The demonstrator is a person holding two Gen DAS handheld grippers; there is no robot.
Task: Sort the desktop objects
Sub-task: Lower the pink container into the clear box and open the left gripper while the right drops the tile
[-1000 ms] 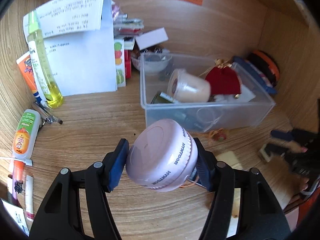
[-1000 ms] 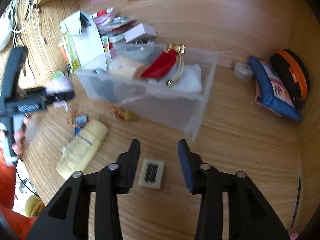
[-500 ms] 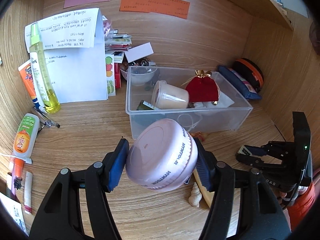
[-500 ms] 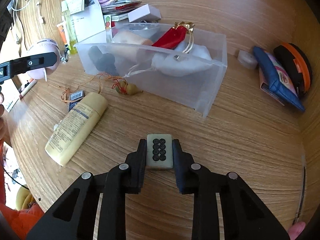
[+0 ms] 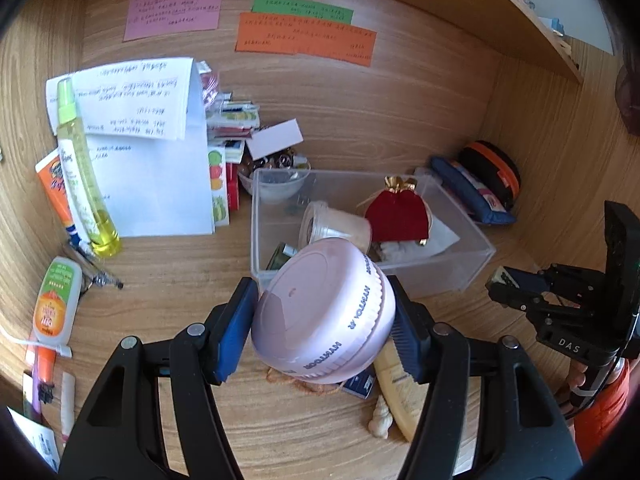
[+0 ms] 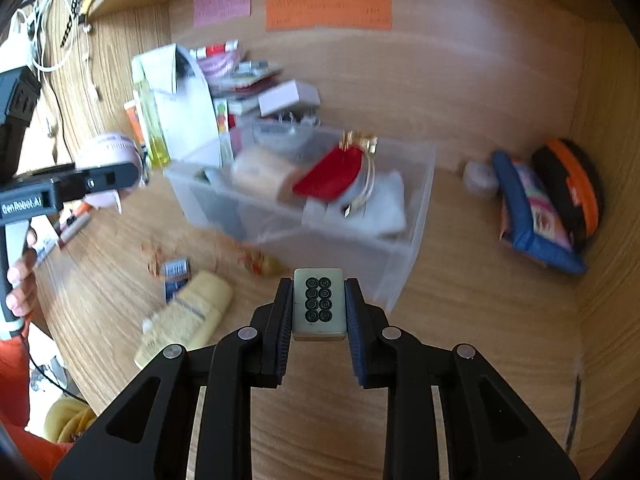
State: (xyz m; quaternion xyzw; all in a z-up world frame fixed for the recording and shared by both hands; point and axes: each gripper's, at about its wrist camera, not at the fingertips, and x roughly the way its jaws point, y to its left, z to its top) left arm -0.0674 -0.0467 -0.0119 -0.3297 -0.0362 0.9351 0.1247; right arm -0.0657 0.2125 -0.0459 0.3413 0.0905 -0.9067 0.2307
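Observation:
My left gripper [image 5: 324,320] is shut on a round pink case [image 5: 320,312] and holds it above the desk, just in front of the clear plastic bin [image 5: 468,272]. The same case [image 6: 106,152] shows at the left of the right wrist view. My right gripper [image 6: 319,306] is shut on a white mahjong tile [image 6: 319,306] with black circles, lifted off the wood in front of the bin [image 6: 404,276]. That gripper [image 5: 508,284] appears at the right of the left wrist view. Inside the bin lie a red pouch [image 5: 398,218] and a cream jar [image 5: 332,226].
A yellow tube [image 6: 188,316], a small blue card [image 6: 176,272] and a shell [image 5: 380,416] lie on the desk in front of the bin. Papers [image 5: 148,160], a yellow spray bottle [image 5: 84,176] and tubes stand at left. A blue pouch [image 6: 532,216] and orange-black case [image 6: 572,188] sit at right.
My right gripper closed on the mahjong tile and lifted it off the desk. My left gripper rose a little with the pink case, bringing the back wall notes into sight.

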